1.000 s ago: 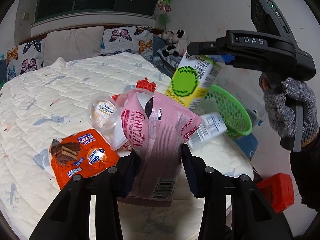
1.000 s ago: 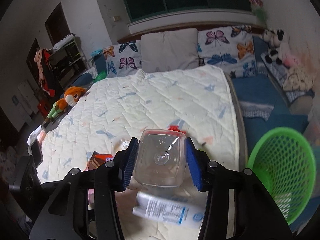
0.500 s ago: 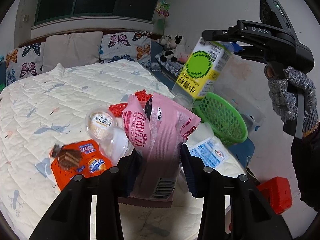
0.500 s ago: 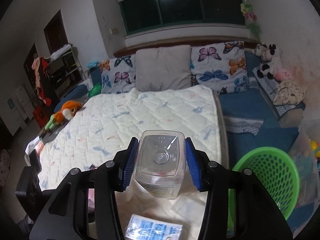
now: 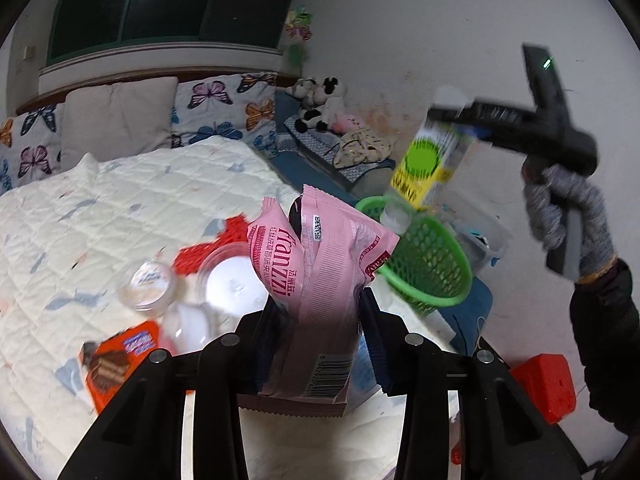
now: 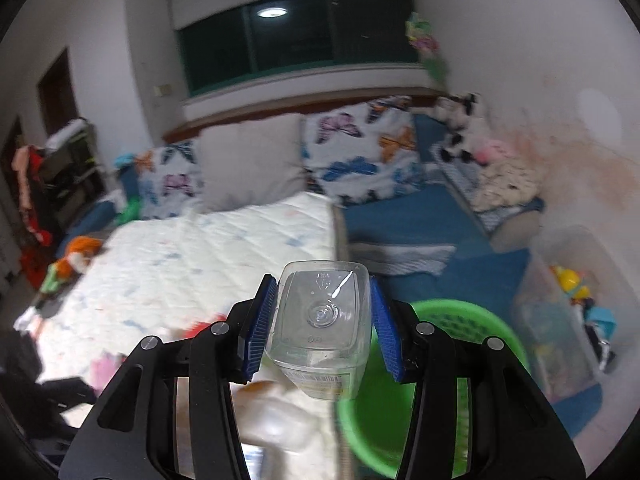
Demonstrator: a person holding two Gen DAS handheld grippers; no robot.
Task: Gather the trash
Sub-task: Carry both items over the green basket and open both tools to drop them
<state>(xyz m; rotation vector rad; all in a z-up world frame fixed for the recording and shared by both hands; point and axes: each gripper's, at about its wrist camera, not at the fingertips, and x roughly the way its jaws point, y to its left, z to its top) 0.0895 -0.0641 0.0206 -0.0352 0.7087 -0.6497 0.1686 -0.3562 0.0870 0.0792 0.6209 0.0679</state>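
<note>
— What are the jaws doing right now?

— The right gripper (image 6: 322,326) is clamping a clear bottle (image 6: 320,330), blue pads (image 6: 258,326) pressing its two sides. The left gripper (image 5: 316,340) is pinching a pink wrapper (image 5: 316,280) low down, near its barcode end.

— Where is the bottle sitting in the room?

— It is hanging in the air over the near rim of the green basket (image 5: 430,258), which is standing just off the bed's right edge. Its yellow-green label (image 5: 430,164) is showing from the left side.

— Which way is it pointing?

— Its long axis is running along the gripper's fingers, tilted: the base is facing away from the hand, and the cap end is sloping down toward the basket's mouth.

— What could go wrong?

— I'd say the release is the risk. The bottle is looking to be above the rim rather than the middle, so letting go now could be bouncing it off the edge onto the floor or tipping the light basket.

— And the wrapper?

— It is standing upright, flopping open at the top. Thin film like that could be slipping out, since the grip is only catching its bottom part. The bed (image 5: 120,208) is holding more litter: plastic cups (image 5: 146,286) and an orange wrapper (image 5: 116,356).
</note>
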